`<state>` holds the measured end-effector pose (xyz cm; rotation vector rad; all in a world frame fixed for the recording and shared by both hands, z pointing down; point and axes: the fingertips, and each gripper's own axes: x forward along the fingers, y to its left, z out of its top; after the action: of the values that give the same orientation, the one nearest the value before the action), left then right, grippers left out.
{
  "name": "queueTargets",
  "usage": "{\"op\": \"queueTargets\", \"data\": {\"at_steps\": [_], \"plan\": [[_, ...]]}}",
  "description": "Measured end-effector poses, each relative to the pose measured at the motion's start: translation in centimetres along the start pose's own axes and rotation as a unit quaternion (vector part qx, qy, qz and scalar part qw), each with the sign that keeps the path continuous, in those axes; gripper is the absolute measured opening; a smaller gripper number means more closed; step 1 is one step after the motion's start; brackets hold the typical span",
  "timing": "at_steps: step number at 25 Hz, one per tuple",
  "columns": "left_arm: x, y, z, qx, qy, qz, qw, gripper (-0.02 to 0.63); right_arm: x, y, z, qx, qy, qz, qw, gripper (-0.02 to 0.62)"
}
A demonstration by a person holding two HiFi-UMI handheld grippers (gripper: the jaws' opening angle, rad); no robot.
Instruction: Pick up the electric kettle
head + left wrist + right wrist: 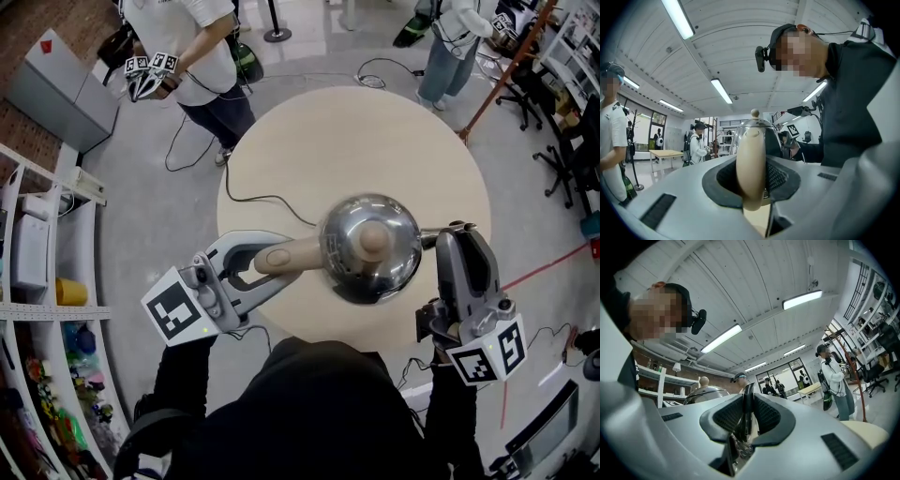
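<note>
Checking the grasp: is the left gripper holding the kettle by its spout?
No: the left gripper is clamped on the beige handle of the kettle.

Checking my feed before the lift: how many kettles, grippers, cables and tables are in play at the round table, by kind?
electric kettle: 1
grippers: 2 (left gripper, right gripper)
cable: 1
round table: 1
Total: 5

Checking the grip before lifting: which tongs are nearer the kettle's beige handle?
Left. The left tongs are clamped on the handle itself; the right tongs are across the kettle, on its far side, shut on the thin spout.
</note>
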<state>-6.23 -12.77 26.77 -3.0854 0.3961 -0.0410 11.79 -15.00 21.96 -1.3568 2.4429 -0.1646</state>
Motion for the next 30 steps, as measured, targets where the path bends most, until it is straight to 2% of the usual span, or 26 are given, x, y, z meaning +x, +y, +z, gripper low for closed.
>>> {"op": "queueTargets", "data": {"at_steps": [19,30], "plan": [[0.3,0.6,-0.6,-0.005,0.017,-0.018,0.9997,0.098,-0.4,-0.8,-1.4,0.015,0.015,0.0,1.0,0.08],[0.7,1.1,-1.2,-0.013,0.026,-0.034,0.999,0.098,-0.7,-0.9,-2.0,0.002,0.025,0.001,1.0,0.08]]}}
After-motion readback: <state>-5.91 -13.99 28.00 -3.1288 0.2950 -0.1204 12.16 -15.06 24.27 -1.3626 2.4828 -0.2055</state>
